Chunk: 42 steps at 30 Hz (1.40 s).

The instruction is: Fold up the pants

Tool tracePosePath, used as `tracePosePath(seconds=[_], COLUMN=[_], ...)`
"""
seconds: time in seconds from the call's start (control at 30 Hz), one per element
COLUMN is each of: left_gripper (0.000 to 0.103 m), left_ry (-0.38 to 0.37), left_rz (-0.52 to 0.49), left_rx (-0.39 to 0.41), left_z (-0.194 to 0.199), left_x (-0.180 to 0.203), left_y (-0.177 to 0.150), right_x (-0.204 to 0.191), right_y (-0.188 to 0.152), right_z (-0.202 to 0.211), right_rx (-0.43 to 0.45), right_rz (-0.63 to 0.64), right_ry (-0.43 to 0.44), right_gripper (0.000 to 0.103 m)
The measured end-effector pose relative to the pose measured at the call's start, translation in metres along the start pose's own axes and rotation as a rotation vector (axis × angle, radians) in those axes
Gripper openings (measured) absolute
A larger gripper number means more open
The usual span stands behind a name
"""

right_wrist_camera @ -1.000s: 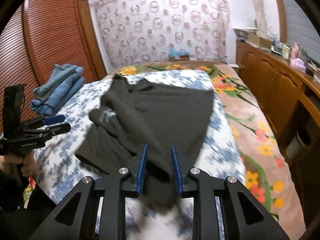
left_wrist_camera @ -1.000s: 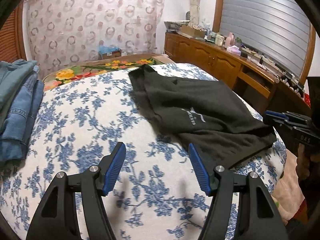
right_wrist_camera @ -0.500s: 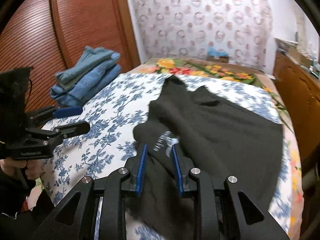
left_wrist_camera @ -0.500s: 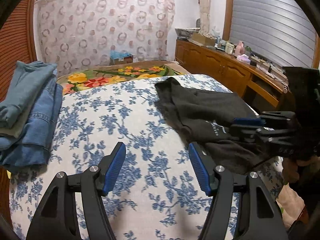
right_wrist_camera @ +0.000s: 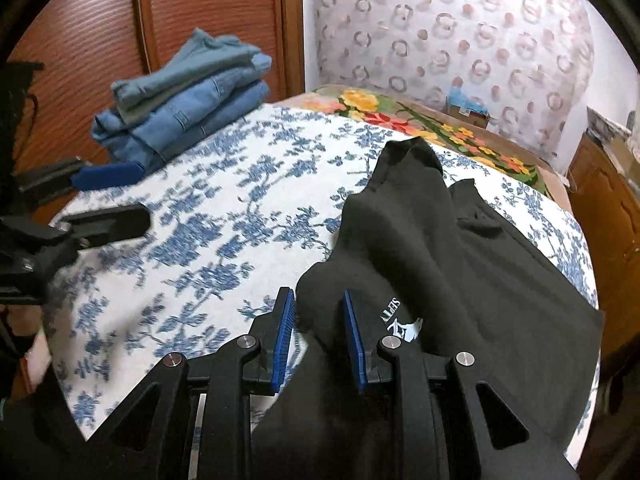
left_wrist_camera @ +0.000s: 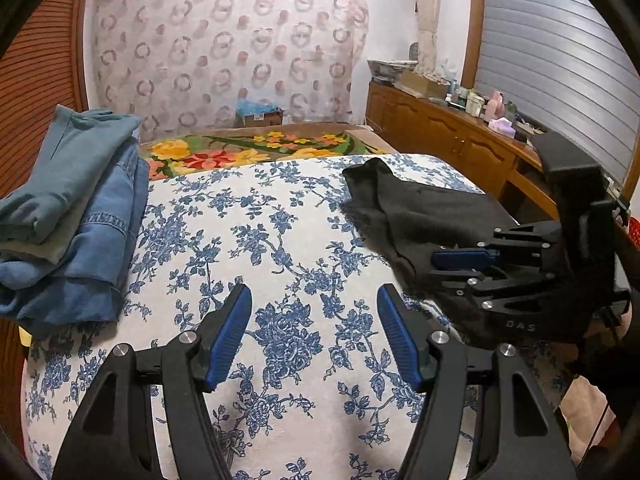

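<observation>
Right gripper (right_wrist_camera: 318,340) clamped on a bunched fold of the black pants (right_wrist_camera: 460,264) lying across the right side of the blue-flowered bedspread (left_wrist_camera: 280,240), left gripper (left_wrist_camera: 314,336) spread wide and empty above bare bedspread, folded jeans (left_wrist_camera: 80,216) stacked far left

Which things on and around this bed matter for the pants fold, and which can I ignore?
In play:
- black pants, a bunched fold between the right claw's pads
- left claw, open over bare sheet
- blue floral sheet, the folding surface

Just lying about:
- stack of folded denim
- cardboard box behind the bed
- clutter on the wooden sideboard
</observation>
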State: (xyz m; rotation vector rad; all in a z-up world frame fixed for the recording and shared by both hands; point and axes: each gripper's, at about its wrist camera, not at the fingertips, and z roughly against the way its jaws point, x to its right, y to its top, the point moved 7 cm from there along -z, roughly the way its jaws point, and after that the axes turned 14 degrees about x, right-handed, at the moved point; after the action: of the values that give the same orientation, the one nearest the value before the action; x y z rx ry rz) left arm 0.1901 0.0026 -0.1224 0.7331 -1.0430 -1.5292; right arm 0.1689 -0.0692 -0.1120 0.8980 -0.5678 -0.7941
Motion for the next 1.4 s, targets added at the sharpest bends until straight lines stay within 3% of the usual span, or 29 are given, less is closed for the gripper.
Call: tracePosePath(seconds=[0.17,0.2,0.3,0.63,1.0,1.17,1.4], left_gripper=[0.066,0.066,0.066,0.066,0.066,0.066,0.066], left_ry=[-0.002,-0.002,-0.006,-0.033,-0.075,-0.081,-0.107], left_rz=[0.001,0.002,0.001,-0.021,-0.046,-0.047,-0.043], left_rx=[-0.005,-0.006,-0.009,-0.025,-0.035,-0.039,-0.045], left_z=[0.001,0.001,0.000,-0.005,-0.012,-0.013,-0.021], left_x=[0.001,0.001,0.003,0.021,0.047,0.052,0.066], left_y=[-0.002,-0.003,-0.004,-0.007,-0.009,-0.010,-0.005], right_x=[-0.002,-0.003,-0.003,0.021,0.088,0.139,0.175], right_y=[-0.001,-0.002,-0.004,0.021,0.026,0.018,0.008], right_z=[-0.008,-0.010,-0.009,0.031,0.059,0.062,0.052], right_rx=[-0.017,-0.024,-0.027,0.121,0.166,0.141,0.092], right_rz=[0.042,0.048,0.049,-0.084,-0.114,-0.167,-0.245], right_ry=[-0.014,-0.010,-0.001,0.004,-0.172,-0.274,-0.333], right_gripper=[0.024,0.016,0.006,0.005,0.005,0.005,0.005])
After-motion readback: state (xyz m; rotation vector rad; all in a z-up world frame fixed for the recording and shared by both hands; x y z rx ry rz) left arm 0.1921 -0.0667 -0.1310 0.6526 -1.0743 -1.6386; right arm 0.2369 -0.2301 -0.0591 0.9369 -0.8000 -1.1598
